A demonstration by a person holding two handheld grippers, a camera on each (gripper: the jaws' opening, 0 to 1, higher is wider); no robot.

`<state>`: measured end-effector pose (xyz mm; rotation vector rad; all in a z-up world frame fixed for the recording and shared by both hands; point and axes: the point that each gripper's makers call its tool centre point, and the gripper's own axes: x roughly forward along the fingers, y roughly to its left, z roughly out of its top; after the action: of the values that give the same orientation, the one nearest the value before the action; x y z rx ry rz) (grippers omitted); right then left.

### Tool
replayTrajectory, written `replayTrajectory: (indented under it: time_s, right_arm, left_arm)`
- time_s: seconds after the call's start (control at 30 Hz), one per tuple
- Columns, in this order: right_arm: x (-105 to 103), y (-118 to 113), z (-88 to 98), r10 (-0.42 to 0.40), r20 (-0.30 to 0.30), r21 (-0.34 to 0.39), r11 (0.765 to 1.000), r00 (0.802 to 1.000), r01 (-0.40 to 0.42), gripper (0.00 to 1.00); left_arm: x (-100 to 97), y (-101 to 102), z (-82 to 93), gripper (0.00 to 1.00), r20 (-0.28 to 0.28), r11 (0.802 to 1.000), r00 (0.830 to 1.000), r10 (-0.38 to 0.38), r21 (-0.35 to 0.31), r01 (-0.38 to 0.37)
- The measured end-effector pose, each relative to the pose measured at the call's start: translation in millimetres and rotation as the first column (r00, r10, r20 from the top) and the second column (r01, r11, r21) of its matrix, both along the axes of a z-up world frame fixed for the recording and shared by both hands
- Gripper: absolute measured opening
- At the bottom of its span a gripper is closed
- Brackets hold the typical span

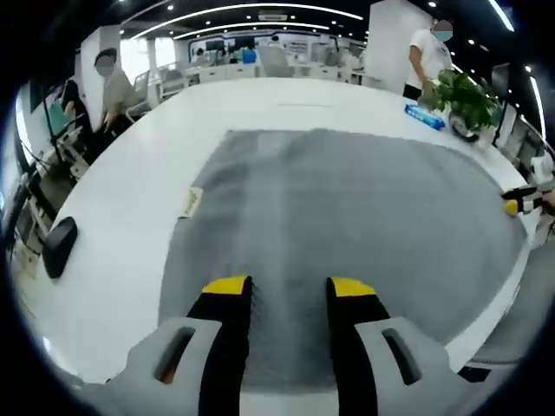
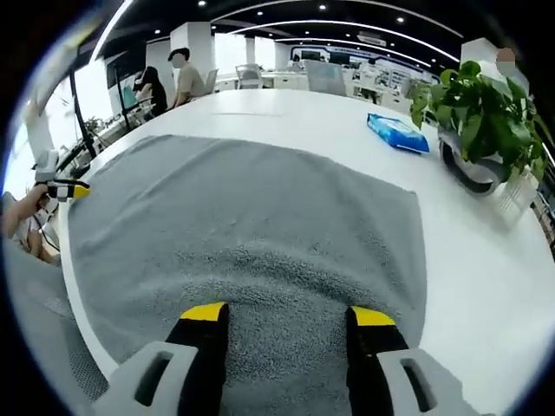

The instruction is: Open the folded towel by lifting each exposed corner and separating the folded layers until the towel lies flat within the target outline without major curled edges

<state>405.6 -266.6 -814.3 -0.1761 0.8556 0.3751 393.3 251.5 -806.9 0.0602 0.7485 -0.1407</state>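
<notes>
Left gripper view has the grey towel point(image 1: 347, 225) spread flat on the white table point(image 1: 130, 191), so the left gripper point(image 1: 290, 290) and right gripper point(image 2: 288, 316) both hover above it, jaws apart and empty.

An open-plan office: ceiling light strips point(image 1: 251, 9) run across the top of the frame, desks and chairs point(image 2: 249, 76) stand behind a white table point(image 1: 121, 234), people point(image 2: 185, 76) upper left.

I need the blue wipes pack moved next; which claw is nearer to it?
Right. The right claw hovers over the grey towel with the blue pack just ahead to its right; the left claw sits at the towel's opposite side, the pack far across.
</notes>
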Motion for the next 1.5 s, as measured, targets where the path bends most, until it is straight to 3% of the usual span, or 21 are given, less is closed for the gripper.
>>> replayTrajectory:
  time_s: [0.1, 0.43, 0.7, 0.77, 0.83, 0.93, 1.07, 1.13, 1.17, 1.3, 1.37, 1.43, 1.5]
  right_arm:
    - [10, -1, -0.3, 0.008, 0.005, 0.000, 1.000, 1.000, -0.008, 0.55]
    - [49, -1, -0.3, 0.025, 0.035, 0.012, 1.000, 0.999, -0.025, 0.55]
    - [58, -2, -0.3, 0.009, 0.055, 0.019, 1.000, 0.998, -0.010, 0.55]
    - [56, -3, 0.5, 0.001, 0.063, 0.016, 1.000, 0.998, -0.002, 0.58]
    - [54, -7, 7.4, -0.006, 0.095, 0.008, 1.000, 0.995, 0.005, 0.67]
    - [54, -7, 39.4, -0.007, 0.225, 0.049, 0.999, 0.974, -0.004, 0.79]
    - [36, -9, 75.4, -0.026, 0.318, 0.083, 0.997, 0.948, -0.001, 1.00]
    - [17, -11, 89.8, -0.034, 0.342, 0.099, 0.995, 0.939, 0.000, 1.00]
    - [9, -13, 93.9, -0.039, 0.346, 0.097, 0.995, 0.937, 0.006, 1.00]
    - [-27, -27, 111.6, -0.053, 0.394, 0.044, 0.998, 0.918, 0.039, 1.00]
    - [-48, -32, 119.3, -0.052, 0.414, 0.018, 0.999, 0.909, 0.049, 1.00]
    - [-61, -36, 131.3, -0.038, 0.466, -0.025, 0.998, 0.884, 0.056, 1.00]
    - [-71, -41, 139.8, -0.020, 0.510, -0.066, 0.996, 0.860, 0.063, 1.00]
  left_arm:
    - [7.0, 5, -0.1, 0.42, 0.002, 1.000, 1.000, 0.018, -0.006, -0.018]
    - [30.3, 6, -0.7, 0.43, 0.012, 1.000, 1.000, 0.009, -0.004, -0.009]
    - [38.7, 3, -0.4, 0.43, 0.046, 0.999, 0.998, 0.030, -0.016, -0.029]
    - [37.4, 3, 0.7, 0.43, 0.065, 0.998, 0.997, 0.051, -0.049, -0.048]
    - [32.0, 4, 3.3, 0.43, 0.068, 0.993, 0.994, 0.088, -0.088, -0.081]
    - [25.5, 3, 17.2, 0.50, 0.135, 0.985, 0.985, 0.107, -0.148, -0.087]
    - [10.9, 9, 41.5, 0.65, 0.227, 0.977, 0.965, 0.133, -0.192, -0.089]
    - [1.7, 15, 58.3, 0.68, 0.281, 0.972, 0.946, 0.159, -0.211, -0.101]
    - [-2.9, 18, 71.1, 0.71, 0.327, 0.969, 0.929, 0.174, -0.223, -0.103]
    - [-22.5, 25, 105.2, 0.87, 0.440, 0.973, 0.880, 0.178, -0.209, -0.093]
    - [-32.3, 30, 114.5, 0.92, 0.460, 0.976, 0.871, 0.171, -0.197, -0.087]
    - [-38.1, 33, 124.9, 0.95, 0.489, 0.977, 0.855, 0.174, -0.195, -0.087]
    - [-45.1, 31, 141.8, 0.99, 0.537, 0.976, 0.824, 0.181, -0.202, -0.083]
